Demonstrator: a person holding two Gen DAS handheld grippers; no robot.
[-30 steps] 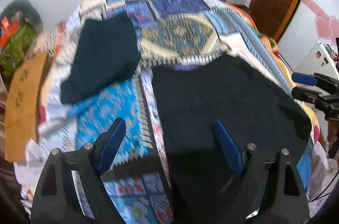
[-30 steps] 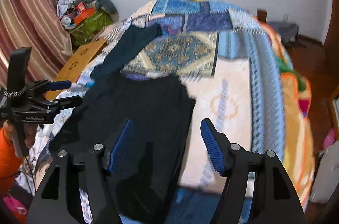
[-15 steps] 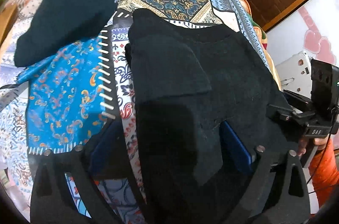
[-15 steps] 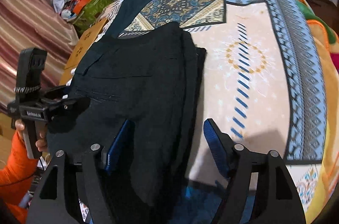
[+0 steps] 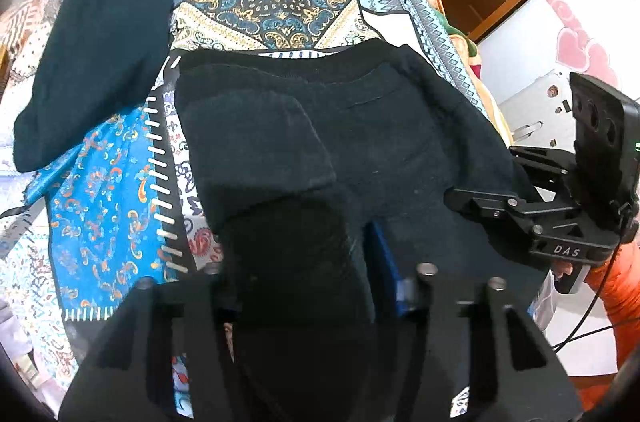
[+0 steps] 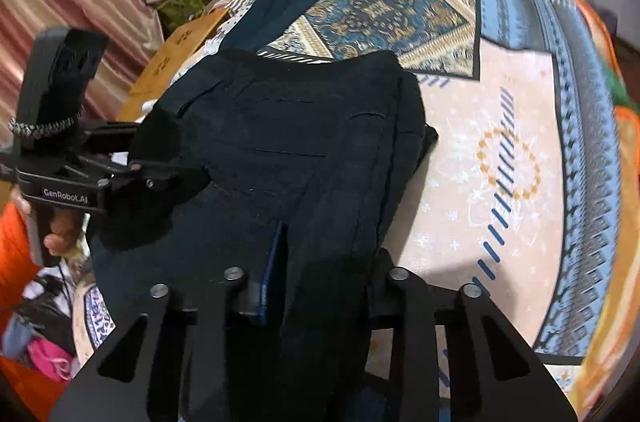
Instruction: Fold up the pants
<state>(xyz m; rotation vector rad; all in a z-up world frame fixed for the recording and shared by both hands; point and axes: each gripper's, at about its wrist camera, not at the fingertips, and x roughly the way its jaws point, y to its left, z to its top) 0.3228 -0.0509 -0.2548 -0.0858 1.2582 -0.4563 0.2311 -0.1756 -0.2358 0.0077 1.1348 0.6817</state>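
Between my jaws, black cloth is bunching on both sides: the left gripper [image 5: 304, 262] and the right gripper [image 6: 320, 262] have just been closing and are now pinching the near edge of the pants [image 5: 320, 142], which are lying half-folded on the patterned bed [image 5: 100, 202]. I'm judging the step as a lift-and-fold, so I'm wanting both hands rising evenly, keeping the hem taut, carrying it toward the far waistband without dragging the layers.

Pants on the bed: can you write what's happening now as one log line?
step: gripping near edge | left gripper: shut on pants | right gripper: shut on pants | place: patterned bedspread
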